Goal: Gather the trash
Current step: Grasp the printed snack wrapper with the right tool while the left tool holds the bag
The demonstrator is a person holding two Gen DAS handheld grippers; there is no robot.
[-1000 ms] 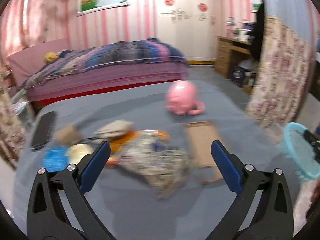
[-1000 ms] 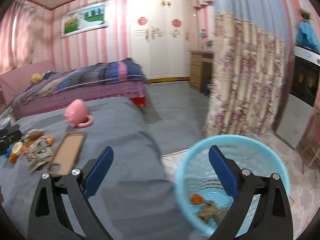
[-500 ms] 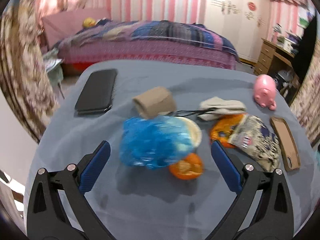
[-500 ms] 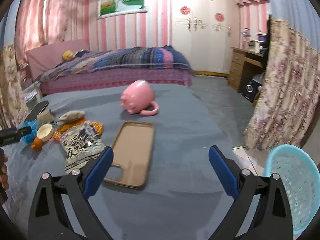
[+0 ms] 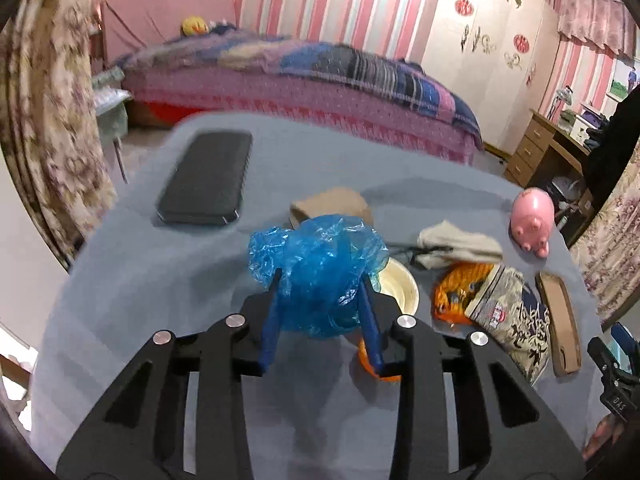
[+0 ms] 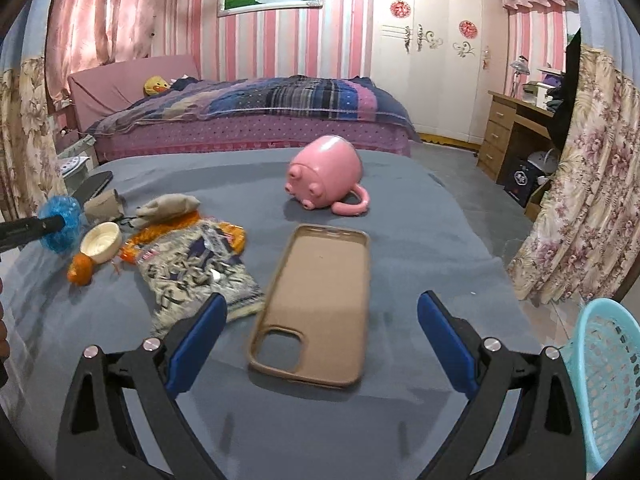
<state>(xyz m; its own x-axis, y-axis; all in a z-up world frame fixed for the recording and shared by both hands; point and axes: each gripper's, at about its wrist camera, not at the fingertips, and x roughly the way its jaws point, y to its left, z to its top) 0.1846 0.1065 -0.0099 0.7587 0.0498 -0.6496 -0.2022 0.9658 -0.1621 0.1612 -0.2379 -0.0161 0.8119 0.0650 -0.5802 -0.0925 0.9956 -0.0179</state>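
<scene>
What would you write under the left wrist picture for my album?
The left hand-held gripper closing around a crumpled blue plastic bag on the grey table.

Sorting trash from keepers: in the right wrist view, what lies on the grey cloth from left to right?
Blue plastic bag → cream bowl → printed snack packet → tan phone case → turquoise basket, off the cloth at right.

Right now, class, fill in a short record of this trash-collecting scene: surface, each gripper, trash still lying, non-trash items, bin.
surface: grey cloth
left gripper: jaws closing around blue plastic bag
right gripper: open, empty, above phone case
trash lying: orange peel, snack wrapper, cardboard tube
non-trash: pink pig mug on its side, black phone
bin: turquoise basket, right of the surface
</scene>
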